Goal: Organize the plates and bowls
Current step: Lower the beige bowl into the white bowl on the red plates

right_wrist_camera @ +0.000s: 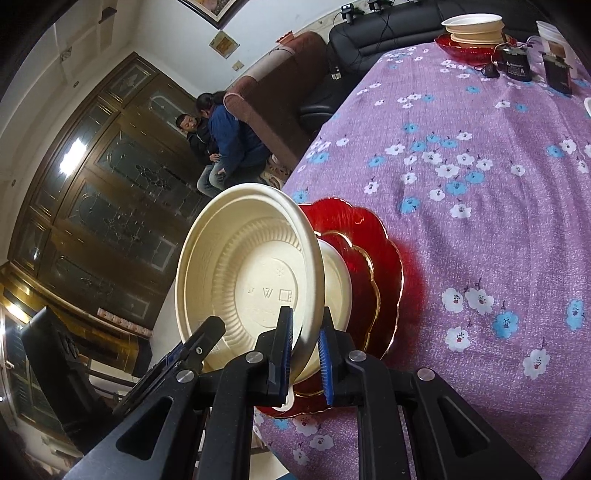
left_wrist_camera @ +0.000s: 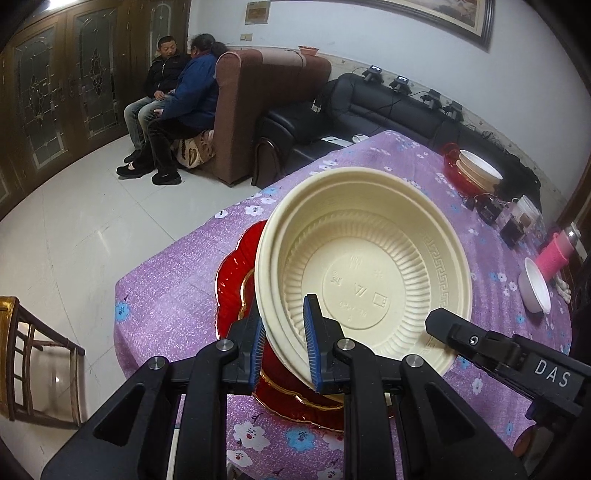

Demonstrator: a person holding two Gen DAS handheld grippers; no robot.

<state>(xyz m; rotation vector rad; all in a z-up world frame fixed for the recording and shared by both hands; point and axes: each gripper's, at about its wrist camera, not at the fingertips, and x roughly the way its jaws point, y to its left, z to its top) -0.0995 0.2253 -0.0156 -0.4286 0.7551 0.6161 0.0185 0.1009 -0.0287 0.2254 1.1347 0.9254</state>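
**Cream bowl held by both grippers above the red plates**

Through the left wrist camera I see my left gripper pinched narrow on the near-left rim of the cream bowl. The bowl is tilted and hangs over the red plates at the near-left edge of the table. The other gripper's arm reaches in from the right at the bowl's near rim. Far right on the table, a second red plate already carries a stack of cream bowls, and one small white bowl sits alone on the right.

Through the right wrist camera my right gripper is clamped narrow on the bowl's wall, near the rim. Under it another cream bowl rests in the red plates.

I judge the sorting partly done: the far stack is built, this bowl needs nesting, and the loose white bowl remains.
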